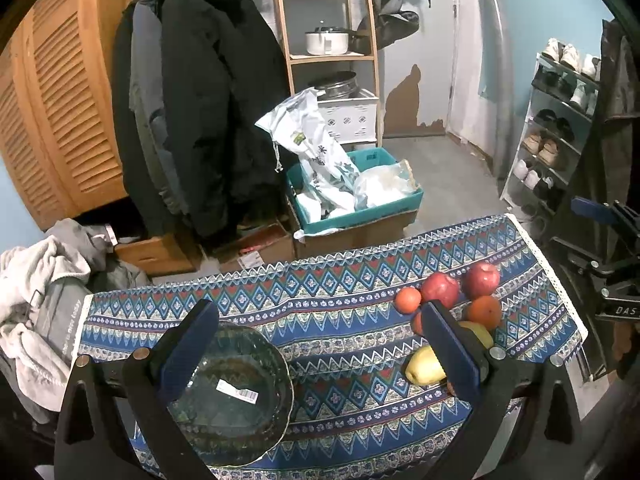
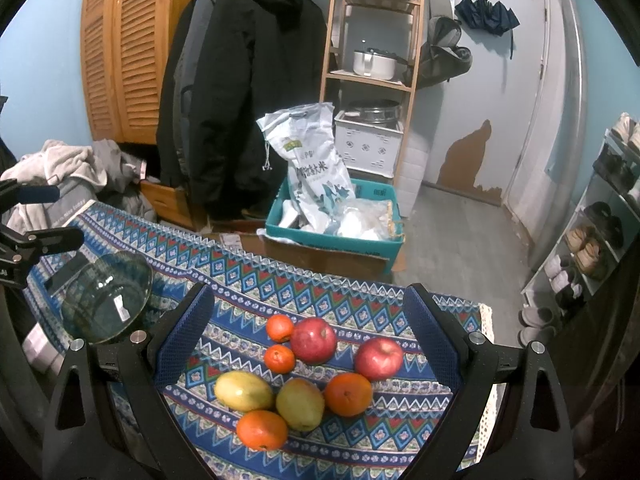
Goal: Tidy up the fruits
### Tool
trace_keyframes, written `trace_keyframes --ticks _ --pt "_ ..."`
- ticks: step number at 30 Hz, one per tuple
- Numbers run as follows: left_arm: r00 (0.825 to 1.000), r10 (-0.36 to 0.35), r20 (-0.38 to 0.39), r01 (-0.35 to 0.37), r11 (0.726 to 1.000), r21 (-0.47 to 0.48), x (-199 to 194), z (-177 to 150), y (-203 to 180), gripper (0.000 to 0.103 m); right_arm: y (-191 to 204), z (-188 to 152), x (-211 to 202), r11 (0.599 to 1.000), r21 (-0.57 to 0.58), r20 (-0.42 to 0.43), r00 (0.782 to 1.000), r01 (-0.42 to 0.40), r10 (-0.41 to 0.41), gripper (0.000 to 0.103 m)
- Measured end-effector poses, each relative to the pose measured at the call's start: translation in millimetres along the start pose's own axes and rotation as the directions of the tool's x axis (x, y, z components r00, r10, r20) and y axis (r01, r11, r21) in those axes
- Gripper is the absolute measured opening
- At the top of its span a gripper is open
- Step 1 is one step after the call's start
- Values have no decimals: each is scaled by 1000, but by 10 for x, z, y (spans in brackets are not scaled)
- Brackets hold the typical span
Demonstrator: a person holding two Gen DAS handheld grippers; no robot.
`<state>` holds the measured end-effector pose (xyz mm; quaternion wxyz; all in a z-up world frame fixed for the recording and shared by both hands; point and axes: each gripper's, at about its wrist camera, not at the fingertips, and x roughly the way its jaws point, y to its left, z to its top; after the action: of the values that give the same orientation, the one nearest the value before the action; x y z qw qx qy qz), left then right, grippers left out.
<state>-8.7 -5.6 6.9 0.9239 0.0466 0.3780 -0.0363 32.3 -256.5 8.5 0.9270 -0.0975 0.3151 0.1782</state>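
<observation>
Both tongs gape wide, holding nothing: left gripper [image 1: 320, 344] over the glass bowl [image 1: 232, 396], right gripper [image 2: 312, 328] above the fruits [image 2: 308, 368] near the desk's right edge.

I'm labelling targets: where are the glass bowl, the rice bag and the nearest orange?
glass bowl [image 1: 232, 392]: left wrist view, its inner base.
rice bag [image 2: 316, 176]: right wrist view, printed front.
nearest orange [image 2: 262, 430]: right wrist view, its top.
</observation>
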Motion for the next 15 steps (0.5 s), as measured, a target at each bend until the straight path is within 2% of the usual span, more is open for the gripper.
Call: trace_keyframes --ticks 15 --pt "1000 -11 11 11 1000 -4 -33 3 28 102 6 7 2 1000 -2 -1 1000 0 0 94"
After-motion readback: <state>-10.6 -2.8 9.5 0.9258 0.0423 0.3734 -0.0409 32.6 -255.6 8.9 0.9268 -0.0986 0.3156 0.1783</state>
